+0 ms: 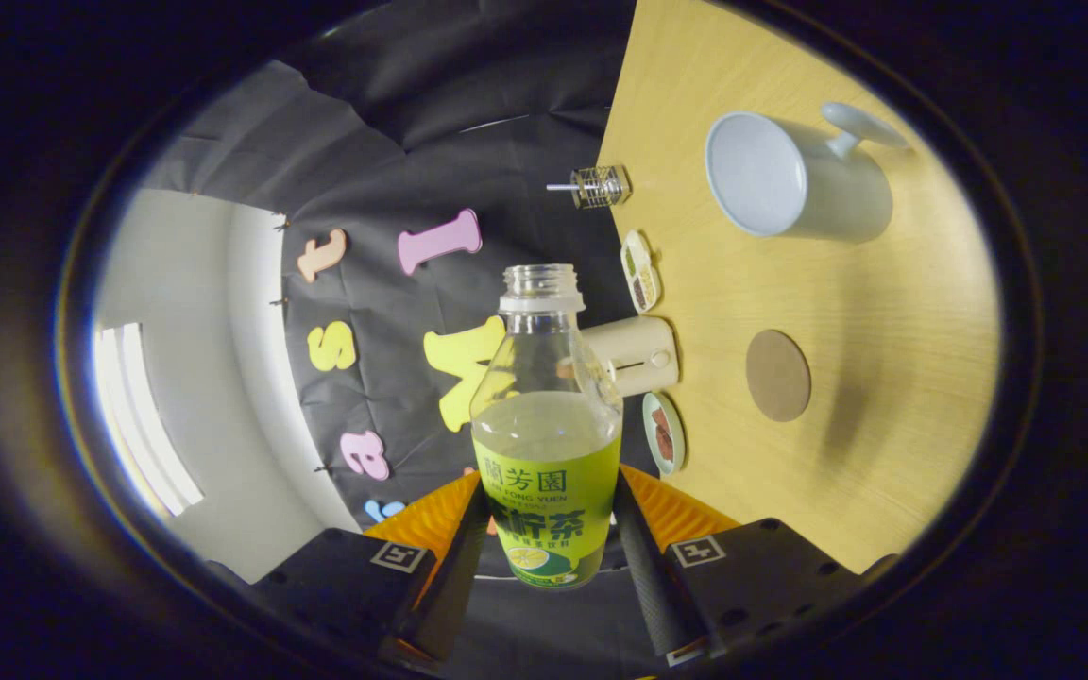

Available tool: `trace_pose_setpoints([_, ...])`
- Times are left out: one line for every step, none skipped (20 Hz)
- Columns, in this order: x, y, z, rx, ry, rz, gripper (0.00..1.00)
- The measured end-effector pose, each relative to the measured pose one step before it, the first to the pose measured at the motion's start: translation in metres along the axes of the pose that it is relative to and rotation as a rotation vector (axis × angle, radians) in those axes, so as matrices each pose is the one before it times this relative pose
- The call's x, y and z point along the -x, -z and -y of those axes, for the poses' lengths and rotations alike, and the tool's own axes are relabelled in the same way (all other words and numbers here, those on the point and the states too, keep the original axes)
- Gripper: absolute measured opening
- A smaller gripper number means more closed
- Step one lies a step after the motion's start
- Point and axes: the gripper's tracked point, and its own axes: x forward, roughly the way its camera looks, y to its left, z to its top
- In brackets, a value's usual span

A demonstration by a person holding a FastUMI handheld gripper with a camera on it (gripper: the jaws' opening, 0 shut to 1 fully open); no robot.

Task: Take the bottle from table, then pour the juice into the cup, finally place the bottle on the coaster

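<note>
Gripper view showed the gripper (544, 529) clamped on the uncapped bottle (547, 425), tilted far from the cup (771, 175), so juice risked spilling early.

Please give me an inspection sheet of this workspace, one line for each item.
Surface: wooden table, seen rolled sideways.
Job's things: open bottle with green label, part full; white cup looks empty; round brown coaster bare.
Clutter: wire holder, two small dishes, cream box along the table's far edge.
Gripper: jaws pressed on the bottle's two sides.
Cables: nothing seen.
Surroundings: black cloth wall, white wall.
</note>
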Motion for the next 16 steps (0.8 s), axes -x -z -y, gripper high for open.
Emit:
trace_pose_setpoints([0.00035, -0.00085, -0.00057, -0.0113, -0.00137, 0.00357, 0.79])
trace_pose_setpoints([-0.00069, -0.00069, -0.00089, -0.01346, -0.00343, 0.00036, 0.79])
trace_pose_setpoints([-0.0019, -0.00157, -0.00072, -0.0125, -0.00179, 0.00065, 0.79])
trace_pose_setpoints([-0.00102, -0.0013, 0.0006, -0.00902, 0.00199, 0.00115, 0.79])
trace_pose_setpoints([-0.0004, -0.00078, 0.0007, -0.00603, 0.00143, 0.00056, 0.79])
trace_pose_setpoints([-0.00041, -0.00102, 0.00028, -0.00657, -0.00022, 0.00333, 0.79])
trace_pose_setpoints([0.00024, -0.00144, -0.00066, -0.00566, -0.00297, 0.00179, 0.79])
trace_pose_setpoints([0.00027, -0.00159, -0.00007, -0.00835, -0.00453, 0.00227, 0.79])
trace_pose_setpoints([0.00279, -0.00186, -0.00204, -0.01045, -0.00738, 0.00336, 0.79])
trace_pose_setpoints([0.00026, -0.00193, -0.00102, -0.01083, -0.0003, 0.00232, 0.78])
trace_pose_setpoints([0.00098, -0.0015, -0.00037, -0.00564, -0.0003, -0.00166, 0.79])
trace_pose_setpoints([0.00187, -0.00112, 0.001, -0.00379, 0.00138, 0.00121, 0.79])
trace_pose_setpoints([-0.00091, -0.00115, -0.00001, -0.00414, -0.00024, 0.00233, 0.79])
trace_pose_setpoints([-0.00065, -0.00102, -0.0005, -0.00454, -0.00074, 0.0, 0.79])
trace_pose_setpoints([-0.00087, -0.00067, -0.00141, -0.0055, -0.00193, 0.0004, 0.79])
trace_pose_setpoints([-0.00112, -0.00094, 0.00015, -0.00406, -0.00295, 0.00207, 0.79])
